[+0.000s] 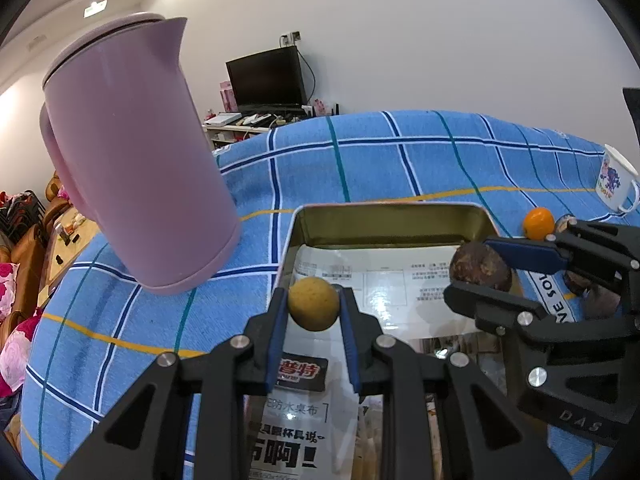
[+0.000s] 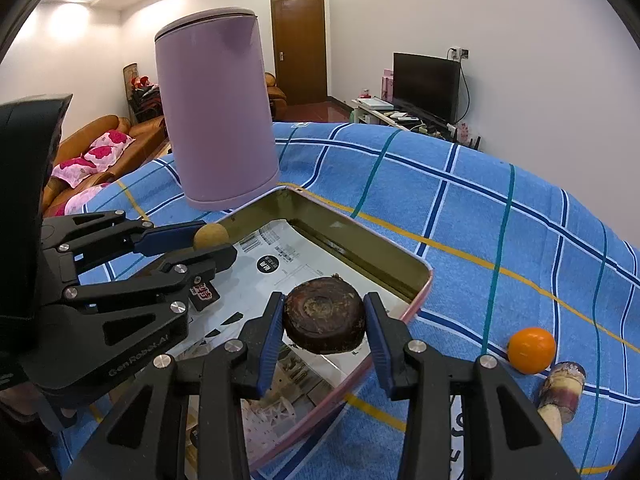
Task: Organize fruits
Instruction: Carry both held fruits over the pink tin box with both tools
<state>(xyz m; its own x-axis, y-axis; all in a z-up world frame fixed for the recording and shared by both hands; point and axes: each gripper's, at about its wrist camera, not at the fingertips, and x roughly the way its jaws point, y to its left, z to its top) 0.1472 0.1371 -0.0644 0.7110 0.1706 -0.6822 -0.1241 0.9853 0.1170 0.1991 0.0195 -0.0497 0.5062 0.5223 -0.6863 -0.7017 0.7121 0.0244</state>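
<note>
My left gripper [image 1: 313, 304] is shut on a small round yellow-brown fruit [image 1: 313, 303] and holds it over the near left part of a shallow metal tray [image 1: 392, 216] lined with printed paper. My right gripper [image 2: 325, 322] is shut on a dark brown flattened fruit [image 2: 325, 316] over the tray's right side [image 2: 416, 292]. Each gripper shows in the other view: the right one [image 1: 486, 266] and the left one [image 2: 210, 240]. An orange [image 2: 531, 350] lies on the cloth right of the tray, and also shows in the left wrist view [image 1: 539, 223].
A tall lilac jug [image 1: 132, 152] stands on the blue checked cloth left of and behind the tray, and it also shows in the right wrist view [image 2: 218, 120]. A piece of sugarcane [image 2: 560, 390] lies beside the orange. A white enamel mug [image 1: 616, 182] stands far right.
</note>
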